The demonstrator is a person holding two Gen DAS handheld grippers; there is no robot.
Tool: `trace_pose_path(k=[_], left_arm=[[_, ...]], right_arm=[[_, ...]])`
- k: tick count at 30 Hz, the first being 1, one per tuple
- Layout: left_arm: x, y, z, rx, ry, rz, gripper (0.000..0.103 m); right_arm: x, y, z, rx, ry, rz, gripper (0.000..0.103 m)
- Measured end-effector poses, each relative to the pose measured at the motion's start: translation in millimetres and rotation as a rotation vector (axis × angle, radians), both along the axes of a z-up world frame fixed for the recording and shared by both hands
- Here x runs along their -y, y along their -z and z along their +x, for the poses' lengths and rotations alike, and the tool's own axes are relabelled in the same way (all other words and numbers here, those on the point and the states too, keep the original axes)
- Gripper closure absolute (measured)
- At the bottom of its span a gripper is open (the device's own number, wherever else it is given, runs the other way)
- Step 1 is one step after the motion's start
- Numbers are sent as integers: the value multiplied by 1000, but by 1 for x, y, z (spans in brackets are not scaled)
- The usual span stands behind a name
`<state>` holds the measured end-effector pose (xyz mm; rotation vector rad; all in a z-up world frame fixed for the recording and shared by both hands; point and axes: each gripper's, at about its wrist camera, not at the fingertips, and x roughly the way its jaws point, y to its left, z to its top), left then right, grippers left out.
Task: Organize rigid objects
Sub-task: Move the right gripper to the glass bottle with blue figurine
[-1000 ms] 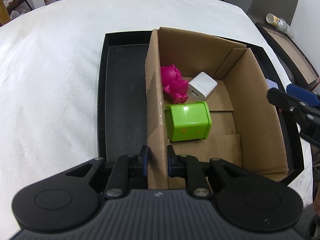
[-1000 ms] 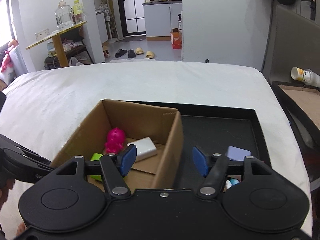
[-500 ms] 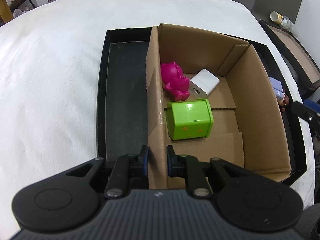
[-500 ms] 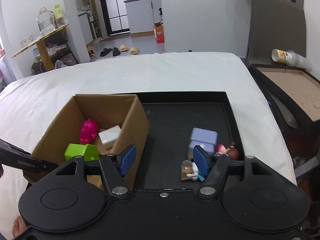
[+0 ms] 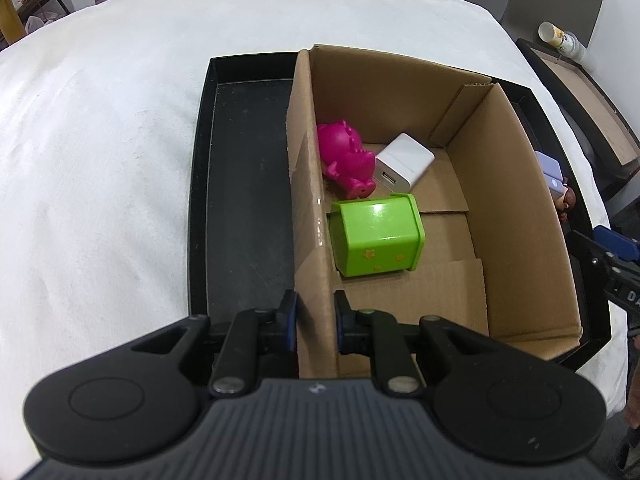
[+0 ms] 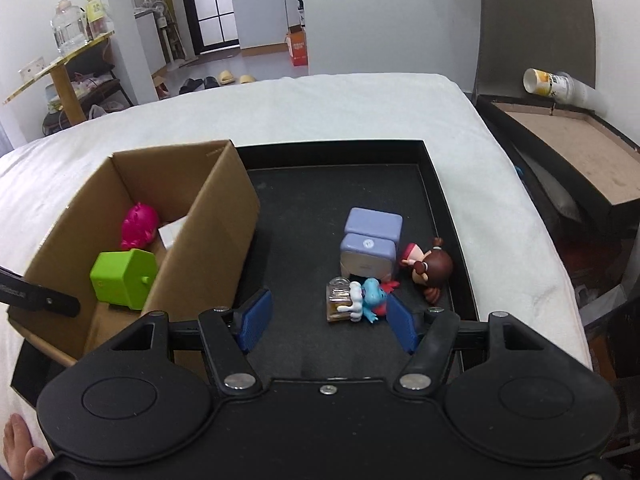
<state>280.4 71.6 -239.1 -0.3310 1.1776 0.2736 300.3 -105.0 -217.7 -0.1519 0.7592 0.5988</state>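
In the left wrist view my left gripper (image 5: 315, 312) is shut on the left wall of the cardboard box (image 5: 516, 208). A pink pig (image 5: 346, 160), a white charger (image 5: 404, 164) and a green toy house (image 5: 380, 236) lie inside the box. The right wrist view shows my right gripper (image 6: 328, 316) open and empty, low over the black tray (image 6: 340, 148) to the right of the box (image 6: 224, 240). Just ahead of its right finger lie a small glass bottle (image 6: 338, 300) and a blue figure (image 6: 372, 296). Behind them stand a lilac box (image 6: 370, 244) and a brown-haired doll (image 6: 430, 266).
The tray sits on a white cloth-covered table (image 5: 100, 140). To the right, a second tray with a brown floor (image 6: 580, 152) stands off the table, with a paper cup (image 6: 552, 84) on its far rim. A person's foot (image 6: 18, 440) shows at the bottom left.
My right gripper has moved right and down, from over the box's right wall to over the tray's bare part, bringing the small toys into view. The left gripper kept its grip and place.
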Motion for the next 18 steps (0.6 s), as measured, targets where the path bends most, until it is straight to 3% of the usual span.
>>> trace_pose_path(k=[18], left_arm=[[2,1,-1,0,10,-9,87]], right_arm=[[-5,36,25,8,41,-18,29]])
